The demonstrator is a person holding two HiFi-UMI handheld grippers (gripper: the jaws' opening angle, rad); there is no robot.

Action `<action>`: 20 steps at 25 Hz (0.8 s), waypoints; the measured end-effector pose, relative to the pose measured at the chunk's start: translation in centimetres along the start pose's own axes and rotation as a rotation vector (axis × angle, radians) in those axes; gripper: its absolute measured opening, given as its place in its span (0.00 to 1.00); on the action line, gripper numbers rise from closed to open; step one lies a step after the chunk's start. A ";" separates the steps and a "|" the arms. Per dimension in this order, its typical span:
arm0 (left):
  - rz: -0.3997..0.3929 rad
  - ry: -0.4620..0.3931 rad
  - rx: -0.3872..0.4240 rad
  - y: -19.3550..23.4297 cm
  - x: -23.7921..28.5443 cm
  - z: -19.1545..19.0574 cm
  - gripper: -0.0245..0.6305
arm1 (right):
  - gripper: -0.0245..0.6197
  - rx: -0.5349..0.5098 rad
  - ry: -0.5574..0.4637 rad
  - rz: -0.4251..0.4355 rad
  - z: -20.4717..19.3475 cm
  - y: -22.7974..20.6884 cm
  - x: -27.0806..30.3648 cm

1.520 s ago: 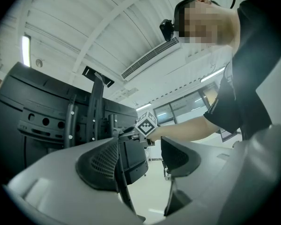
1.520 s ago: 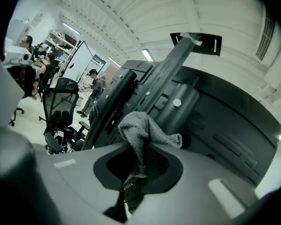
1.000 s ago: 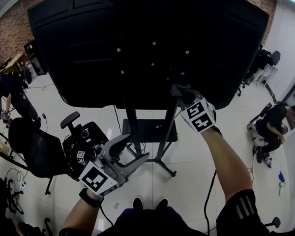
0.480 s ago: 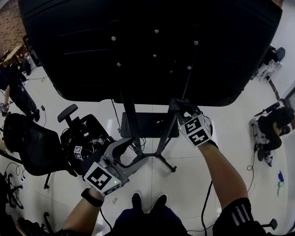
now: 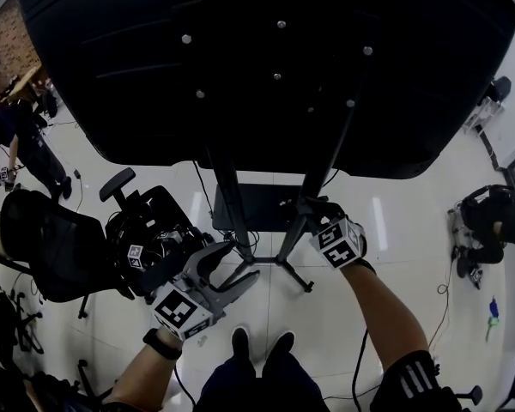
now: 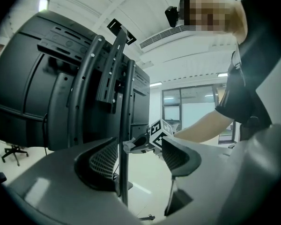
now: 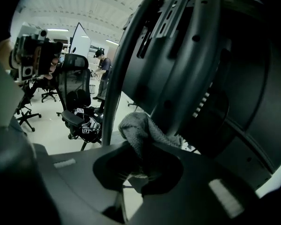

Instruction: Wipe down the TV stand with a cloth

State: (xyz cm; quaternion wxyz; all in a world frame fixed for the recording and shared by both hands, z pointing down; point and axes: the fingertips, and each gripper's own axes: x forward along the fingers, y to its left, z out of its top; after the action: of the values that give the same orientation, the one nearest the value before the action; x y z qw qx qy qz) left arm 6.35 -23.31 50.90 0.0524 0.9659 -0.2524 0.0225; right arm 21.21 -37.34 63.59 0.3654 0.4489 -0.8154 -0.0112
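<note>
Right gripper view: right gripper [image 7: 138, 167] clenches cloth [image 7: 139, 128], post [image 7: 113, 93] at 11 o'clock. Press flat, stroke lengthwise. Left gripper [image 6: 139, 156] has its jaws released.

Passage above the TV stand's two uprights [image 5: 227, 197] is closed off by the overhanging TV panel [image 5: 275, 75]. The gap between the uprights is partly blocked by a black shelf [image 5: 257, 221]. The left side is crowded by office chairs [image 5: 47, 251]; open floor [image 5: 403, 230] is left at the right.
</note>
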 end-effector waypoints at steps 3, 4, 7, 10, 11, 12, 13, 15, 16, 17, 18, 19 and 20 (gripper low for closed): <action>-0.002 0.001 0.019 1.0 0.4 -1.3 0.52 | 0.09 -0.014 0.018 0.022 -2.5 1.2 2.4; 0.000 0.005 0.018 1.3 0.5 -1.8 0.52 | 0.09 -0.021 0.025 0.028 -3.3 1.6 3.0; 0.017 0.020 -0.007 2.2 1.0 -3.1 0.52 | 0.09 -0.020 0.052 0.050 -5.5 2.8 4.9; 0.015 0.030 -0.005 2.8 1.8 -5.0 0.53 | 0.09 -0.011 0.073 0.071 -7.5 3.8 6.7; 0.014 0.035 -0.007 2.9 2.1 -5.6 0.53 | 0.09 -0.007 0.080 0.077 -8.2 4.2 7.2; 0.013 0.041 -0.014 3.0 2.3 -6.3 0.53 | 0.09 0.000 0.088 0.085 -8.9 4.6 7.8; 0.012 0.049 -0.021 3.0 2.6 -7.0 0.53 | 0.09 0.008 0.097 0.095 -9.6 5.0 8.4; 0.008 0.061 -0.034 3.0 3.2 -8.2 0.53 | 0.09 0.018 0.122 0.112 -11.2 5.8 9.5; 0.006 0.061 -0.037 2.9 3.5 -8.6 0.53 | 0.09 0.022 0.133 0.120 -12.0 6.1 10.1; 0.005 0.057 -0.041 2.9 3.8 -8.9 0.53 | 0.09 0.027 0.142 0.128 -12.8 6.3 10.7; 0.007 0.054 -0.045 2.9 4.0 -9.3 0.53 | 0.09 0.034 0.151 0.136 -13.5 6.5 11.3; 0.010 0.054 -0.052 3.0 4.1 -9.6 0.53 | 0.09 0.040 0.160 0.144 -14.2 6.8 11.8; 0.013 0.056 -0.059 3.0 4.2 -10.0 0.53 | 0.09 0.044 0.171 0.150 -15.0 7.1 12.3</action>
State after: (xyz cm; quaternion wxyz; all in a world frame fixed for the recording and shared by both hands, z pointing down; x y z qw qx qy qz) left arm 8.32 -26.85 61.43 0.0879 0.9613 -0.2575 0.0423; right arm 21.08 -37.60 84.21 0.4235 0.3937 -0.8127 0.0723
